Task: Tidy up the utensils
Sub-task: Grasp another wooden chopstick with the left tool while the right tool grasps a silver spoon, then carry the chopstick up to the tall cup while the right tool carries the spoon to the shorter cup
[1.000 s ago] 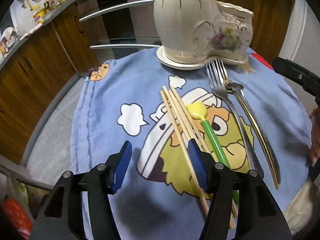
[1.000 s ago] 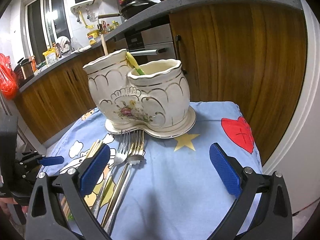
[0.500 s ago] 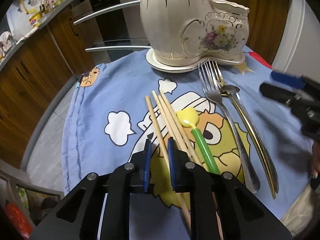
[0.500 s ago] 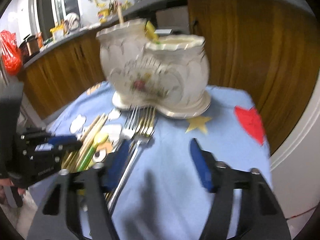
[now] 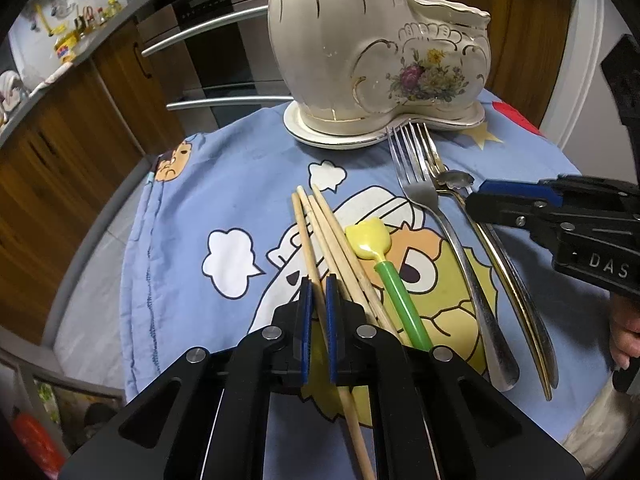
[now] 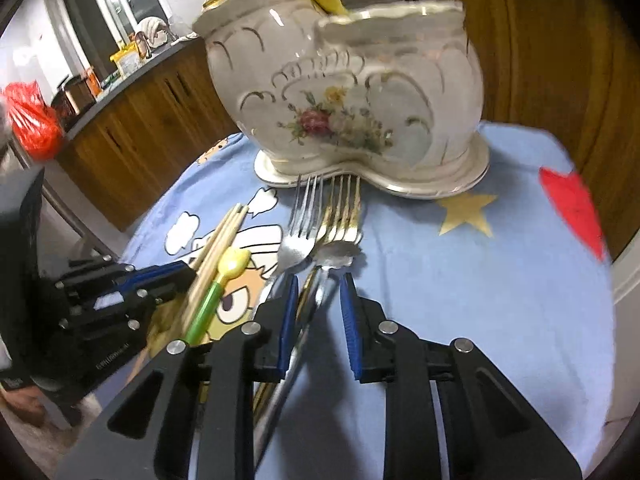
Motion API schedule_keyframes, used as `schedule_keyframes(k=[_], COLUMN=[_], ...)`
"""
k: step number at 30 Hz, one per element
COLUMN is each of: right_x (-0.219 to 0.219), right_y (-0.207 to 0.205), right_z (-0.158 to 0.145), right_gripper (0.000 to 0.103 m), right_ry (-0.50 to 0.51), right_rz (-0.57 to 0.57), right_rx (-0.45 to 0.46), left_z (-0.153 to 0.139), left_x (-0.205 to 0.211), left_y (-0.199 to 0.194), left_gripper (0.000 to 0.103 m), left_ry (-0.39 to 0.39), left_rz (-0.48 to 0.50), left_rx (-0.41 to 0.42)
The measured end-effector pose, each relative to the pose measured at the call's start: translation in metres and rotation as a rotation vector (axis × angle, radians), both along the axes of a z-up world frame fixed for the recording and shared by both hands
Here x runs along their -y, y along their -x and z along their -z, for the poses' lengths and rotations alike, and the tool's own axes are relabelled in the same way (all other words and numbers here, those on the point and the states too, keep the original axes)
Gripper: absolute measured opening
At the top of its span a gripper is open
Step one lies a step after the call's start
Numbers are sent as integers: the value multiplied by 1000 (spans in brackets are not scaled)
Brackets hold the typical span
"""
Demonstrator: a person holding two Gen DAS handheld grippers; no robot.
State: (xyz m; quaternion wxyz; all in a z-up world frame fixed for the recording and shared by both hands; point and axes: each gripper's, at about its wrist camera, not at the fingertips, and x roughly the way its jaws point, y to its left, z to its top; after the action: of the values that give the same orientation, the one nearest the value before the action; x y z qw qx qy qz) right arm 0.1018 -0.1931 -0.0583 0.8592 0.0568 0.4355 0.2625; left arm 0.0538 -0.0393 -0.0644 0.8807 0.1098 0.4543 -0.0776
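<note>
The left claw, at the lower middle of the left wrist view, was clenched on a single chopstick, its blue pads pressing the wood from either side. That stick's long axis ran from the middle of the frame down through the claw to the bottom edge. The other chopsticks lay just right of it on the blue cloth covering the table, then a green-handled yellow spoon, then the silver fork. The ceramic holder stood at the upper middle, straight ahead along the stick's line. The right claw reached in from the right edge over the metal cutlery.

In the right wrist view, the right claw sat at the lower middle, its jaws closing around the handles of the small metal spoon and a gold-trimmed fork; the pads did not yet appear to press them. These handles ran toward the bottom of the frame. The holder stood directly beyond, at the upper middle.
</note>
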Motion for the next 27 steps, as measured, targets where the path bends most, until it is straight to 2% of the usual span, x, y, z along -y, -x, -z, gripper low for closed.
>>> schedule_keyframes(k=[3, 5, 11, 19, 27], right_x=[1, 4, 8, 11, 25], right_y=[-7, -9, -5, 7, 25], right_z=[2, 3, -1, -20, -53], right_gripper=[20, 11, 2, 2, 1], right_ry=[-40, -64, -101, -83, -92], right_rz=[5, 8, 7, 6, 49], right_rx=[-30, -46, -38, 58, 257], left_z=[0, 0, 0, -1, -30], left_x=[0, 0, -2, -3, -20], left_y=[-1, -2, -3, -3, 6], left_gripper=[7, 7, 7, 5, 5], left_ry=[5, 7, 19, 27, 107], left_rz=[-1, -1, -1, -10, -43], left_rx=[0, 1, 0, 9, 122])
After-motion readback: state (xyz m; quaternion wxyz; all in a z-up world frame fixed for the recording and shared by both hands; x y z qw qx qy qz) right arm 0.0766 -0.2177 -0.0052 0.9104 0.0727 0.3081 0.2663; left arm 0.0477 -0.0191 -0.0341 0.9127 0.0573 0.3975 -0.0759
